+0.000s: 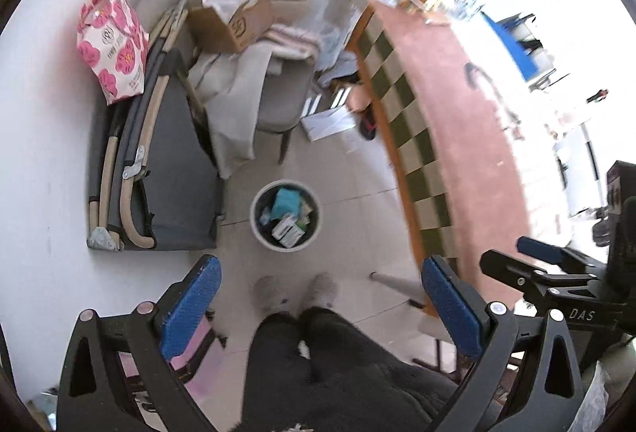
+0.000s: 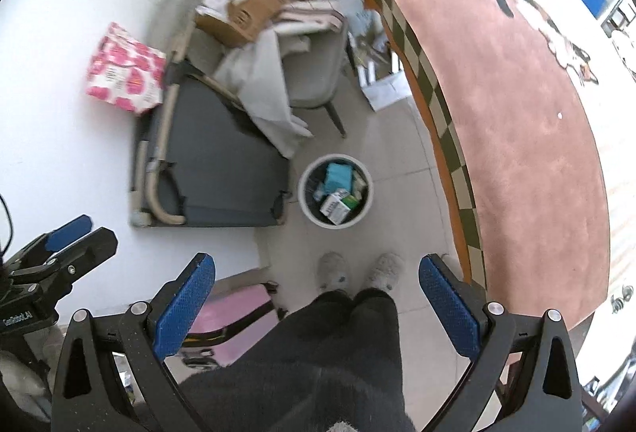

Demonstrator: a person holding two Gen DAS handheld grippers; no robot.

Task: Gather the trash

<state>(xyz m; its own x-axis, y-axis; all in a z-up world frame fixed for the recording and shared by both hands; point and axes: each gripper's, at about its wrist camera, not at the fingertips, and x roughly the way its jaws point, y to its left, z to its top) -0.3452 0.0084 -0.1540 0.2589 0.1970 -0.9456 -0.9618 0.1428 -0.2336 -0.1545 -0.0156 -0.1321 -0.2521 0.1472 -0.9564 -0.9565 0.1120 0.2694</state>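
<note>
A round white trash bin stands on the tiled floor below both grippers, holding a teal packet and small cartons. My left gripper hangs high above the floor, open, with nothing between its blue pads. My right gripper is open too and empty, blue pads wide apart. Each gripper shows at the edge of the other's view: the right one, the left one. A person's dark trousers and grey slippers are under them.
A table with a pink cloth and checkered edge runs along the right. A grey chair piled with cloth and a cardboard box, a folded grey cot and a pink flowered bag stand by the white wall.
</note>
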